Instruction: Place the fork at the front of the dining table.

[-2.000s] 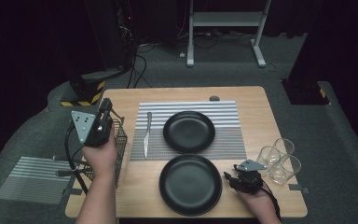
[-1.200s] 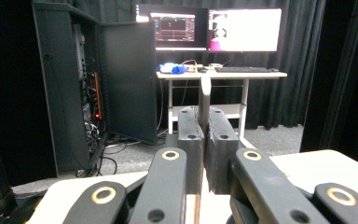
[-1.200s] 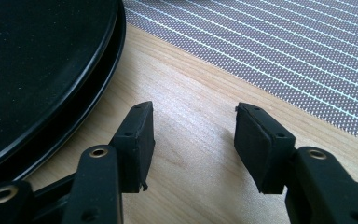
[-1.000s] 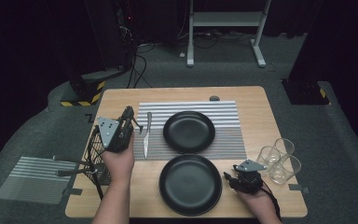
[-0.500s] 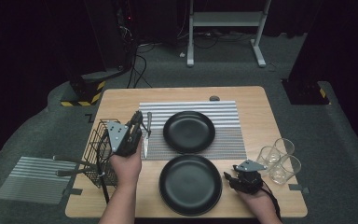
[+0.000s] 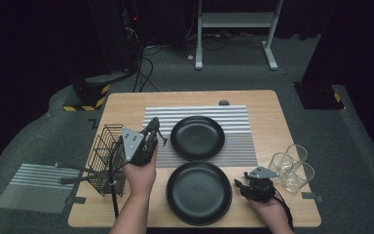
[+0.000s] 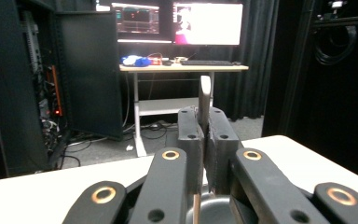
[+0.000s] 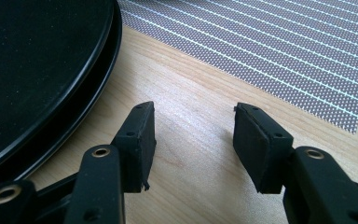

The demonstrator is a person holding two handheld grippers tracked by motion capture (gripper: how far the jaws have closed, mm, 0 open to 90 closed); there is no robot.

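My left gripper (image 6: pixel 155 132) hovers over the left edge of the striped placemat (image 6: pixel 233 146), beside the far black plate (image 6: pixel 197 137). In the left gripper view, my left gripper (image 7: pixel 204 123) is shut on a slim metal piece of cutlery (image 7: pixel 205 95) whose handle sticks up between the pads; I cannot tell which kind it is. My right gripper (image 6: pixel 241 188) rests on the wood just right of the near black plate (image 6: pixel 198 192). In the right gripper view, my right gripper (image 8: pixel 193 140) stands open with nothing between its fingers, and the plate's rim (image 8: pixel 98 79) lies at the left.
A black wire basket (image 6: pixel 106 155) hangs at the table's left edge, close behind my left hand. Three clear glasses (image 6: pixel 292 166) stand at the right, near my right hand. The wooden table (image 6: pixel 268 117) ends close to them.
My left gripper has moved right, from above the wire basket to the placemat's left edge, carrying the cutlery. The right gripper has stayed put.
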